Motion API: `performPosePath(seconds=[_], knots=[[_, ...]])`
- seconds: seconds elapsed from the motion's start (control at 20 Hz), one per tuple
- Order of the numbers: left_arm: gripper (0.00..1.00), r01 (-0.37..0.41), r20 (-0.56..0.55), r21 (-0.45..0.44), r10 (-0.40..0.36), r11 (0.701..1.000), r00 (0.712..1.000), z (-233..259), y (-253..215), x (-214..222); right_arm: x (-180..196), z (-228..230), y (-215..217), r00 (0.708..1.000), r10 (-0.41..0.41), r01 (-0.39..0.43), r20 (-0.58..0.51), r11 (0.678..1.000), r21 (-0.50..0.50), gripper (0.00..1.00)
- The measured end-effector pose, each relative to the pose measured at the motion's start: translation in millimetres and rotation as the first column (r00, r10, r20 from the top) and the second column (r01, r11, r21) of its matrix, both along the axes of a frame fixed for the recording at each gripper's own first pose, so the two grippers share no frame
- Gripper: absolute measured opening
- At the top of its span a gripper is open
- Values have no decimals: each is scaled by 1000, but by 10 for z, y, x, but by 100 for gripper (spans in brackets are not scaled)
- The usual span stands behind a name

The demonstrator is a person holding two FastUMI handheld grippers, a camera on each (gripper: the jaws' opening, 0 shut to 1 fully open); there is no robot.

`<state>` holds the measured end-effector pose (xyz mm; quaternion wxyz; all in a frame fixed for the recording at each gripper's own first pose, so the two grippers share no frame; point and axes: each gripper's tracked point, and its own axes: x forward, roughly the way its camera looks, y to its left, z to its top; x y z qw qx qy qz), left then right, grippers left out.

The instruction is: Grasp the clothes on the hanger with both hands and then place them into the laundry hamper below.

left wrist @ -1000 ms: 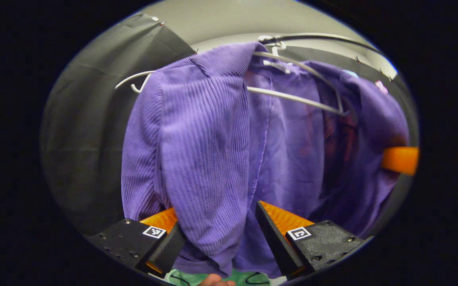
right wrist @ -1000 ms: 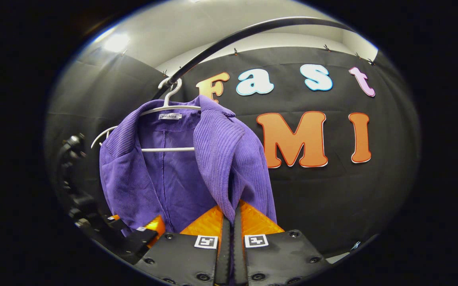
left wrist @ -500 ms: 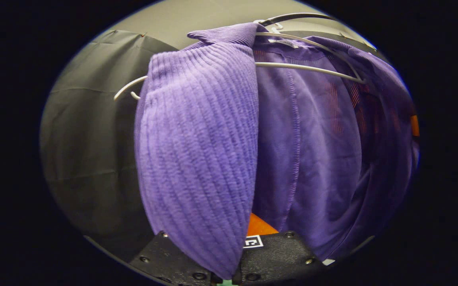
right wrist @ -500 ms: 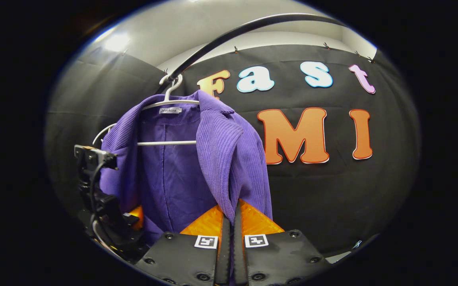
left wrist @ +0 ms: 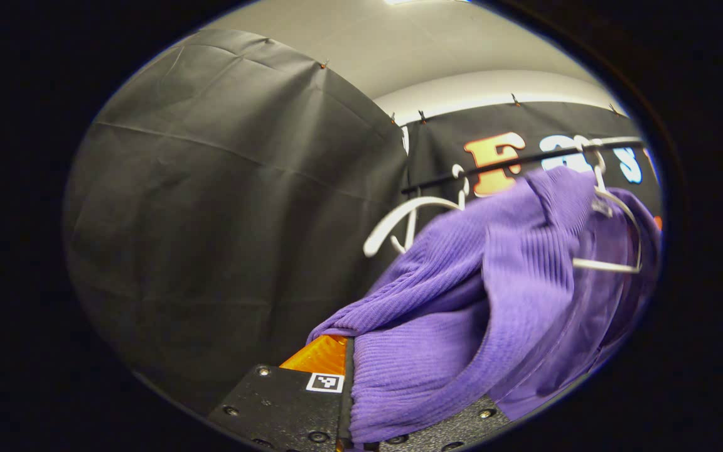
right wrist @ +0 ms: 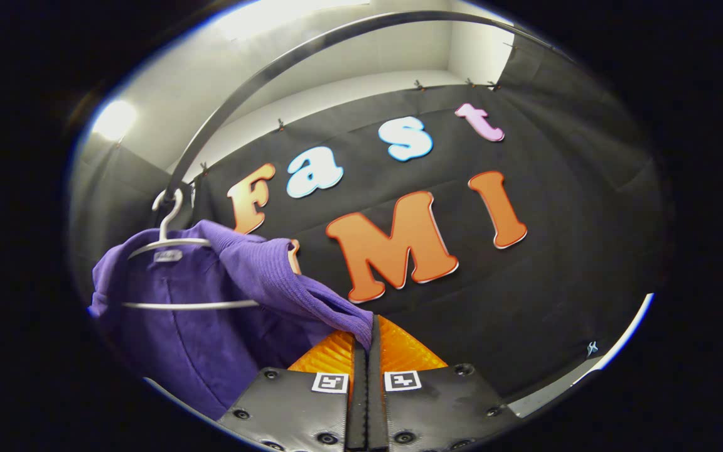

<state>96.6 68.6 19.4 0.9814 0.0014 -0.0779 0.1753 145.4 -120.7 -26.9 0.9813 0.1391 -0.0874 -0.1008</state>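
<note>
A purple ribbed jacket (left wrist: 499, 295) hangs from a white hanger (left wrist: 612, 213) on a black rail (left wrist: 462, 177). In the left gripper view my left gripper (left wrist: 349, 351) is shut on the jacket's front panel, and the cloth stretches from the hanger down over its right finger. In the right gripper view the same jacket (right wrist: 198, 326) hangs at the lower left on the hanger (right wrist: 170, 242). My right gripper (right wrist: 369, 336) is shut on the other front edge, which is pulled taut toward it.
A second white hanger (left wrist: 402, 220) hangs bare on the rail beside the jacket. The rail (right wrist: 286, 63) curves overhead in the right gripper view. Black cloth walls close the booth at the back and left.
Both grippers have drawn back from the hanger with the cloth held, stretching the jacket's front panels outward. The left gripper went from open around the panel to shut on it.
</note>
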Motion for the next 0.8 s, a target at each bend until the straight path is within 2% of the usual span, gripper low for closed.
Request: performPosePath(seconds=[0.15, 0.25, 0.35, 0.55, 0.7, 0.8], knots=[[7, -23, 49, 5, 23, 1000, 999, 487, 281, -108, 91, 126, -59, 1000, -14, 11, 24, 995, 97, 7], [7, -36, 76, 14, 35, 999, 996, 630, 331, -15, 236, 290, -151, 997, -34, 26, 65, 992, 127, 7], [7, -39, 99, 50, 34, 998, 994, 815, 337, 69, 377, 429, -207, 995, -54, 44, 89, 993, 111, 7], [7, -31, 149, 136, 11, 990, 989, 1231, 320, 220, 603, 737, -210, 991, -35, 25, 129, 996, 81, 7], [7, -1, 130, 148, -18, 989, 991, 1185, 260, 343, 867, 729, -317, 993, -29, 18, 111, 995, 101, 7], [7, 32, 84, 76, -38, 997, 996, 968, 279, 420, 1083, 514, -377, 999, -23, 17, 47, 993, 114, 7]])
